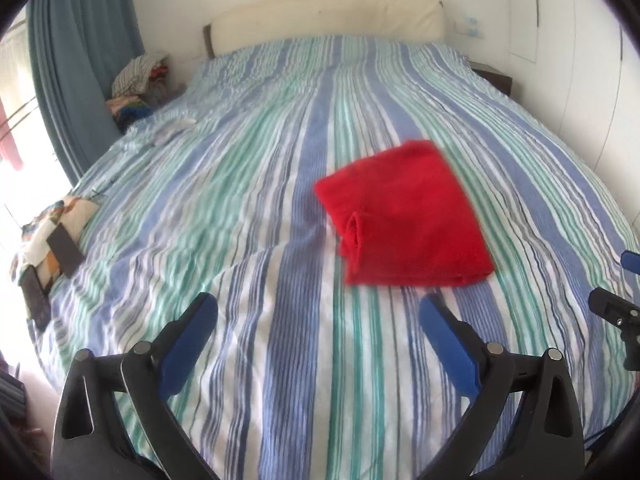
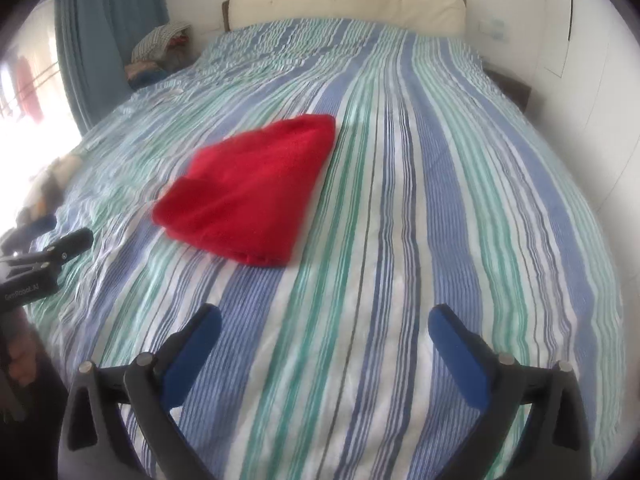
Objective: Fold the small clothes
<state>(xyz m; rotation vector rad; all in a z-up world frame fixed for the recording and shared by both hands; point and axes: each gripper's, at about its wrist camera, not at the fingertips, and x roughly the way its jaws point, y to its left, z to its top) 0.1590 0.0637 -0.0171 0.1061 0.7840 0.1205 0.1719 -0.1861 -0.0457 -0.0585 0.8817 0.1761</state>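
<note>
A red garment [image 1: 404, 216] lies folded into a compact shape on the striped bedspread [image 1: 248, 208], with a rolled sleeve end at its near left. It also shows in the right wrist view [image 2: 252, 192], left of centre. My left gripper [image 1: 318, 312] is open and empty, held above the bed a little short of the garment. My right gripper [image 2: 325, 322] is open and empty, short of the garment and to its right. Part of the right gripper shows at the right edge of the left wrist view [image 1: 616, 308].
A pile of clothes [image 1: 140, 80] sits at the bed's far left by a blue curtain [image 1: 80, 60]. A patterned cloth with dark flat items [image 1: 48, 236] lies at the left edge. A cream headboard [image 1: 328, 16] is at the far end. White walls stand to the right.
</note>
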